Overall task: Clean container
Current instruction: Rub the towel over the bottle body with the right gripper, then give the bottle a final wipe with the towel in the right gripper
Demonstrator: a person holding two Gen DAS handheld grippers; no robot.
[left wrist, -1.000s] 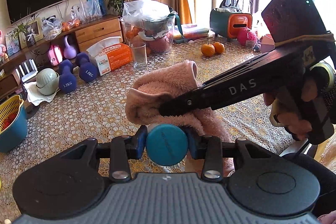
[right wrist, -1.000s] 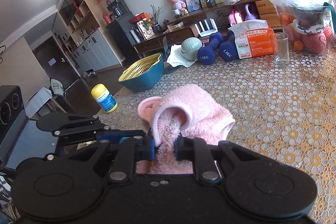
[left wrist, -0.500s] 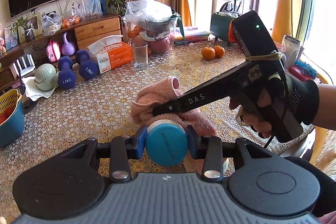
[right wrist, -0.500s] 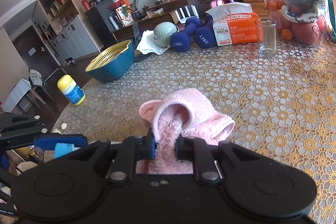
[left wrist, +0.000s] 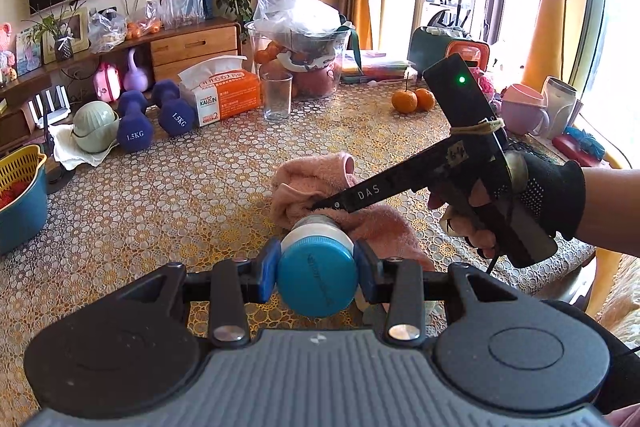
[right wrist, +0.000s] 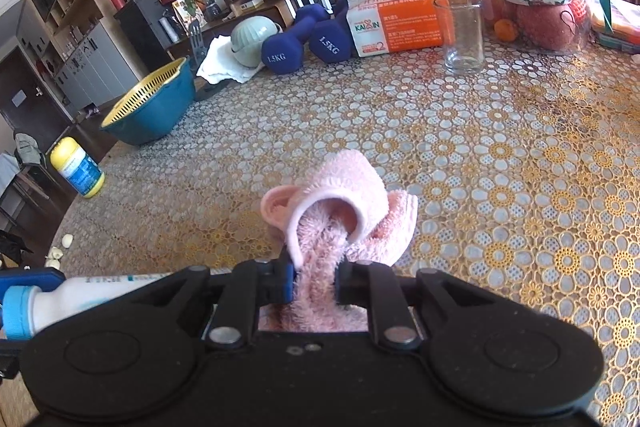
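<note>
Bottle, white with a blue cap, is clamped cap-first between my left tongs, held above the worktop. Just beyond it, my right tongs pinch a fluffy pink cloth tightly, its bunched folds lying against the bottle's far end. I judge the wiping to be under way, not finished; how clean the bottle is, I cannot tell. A drinking glass and dumbbells stand well beyond both tongs.
</note>
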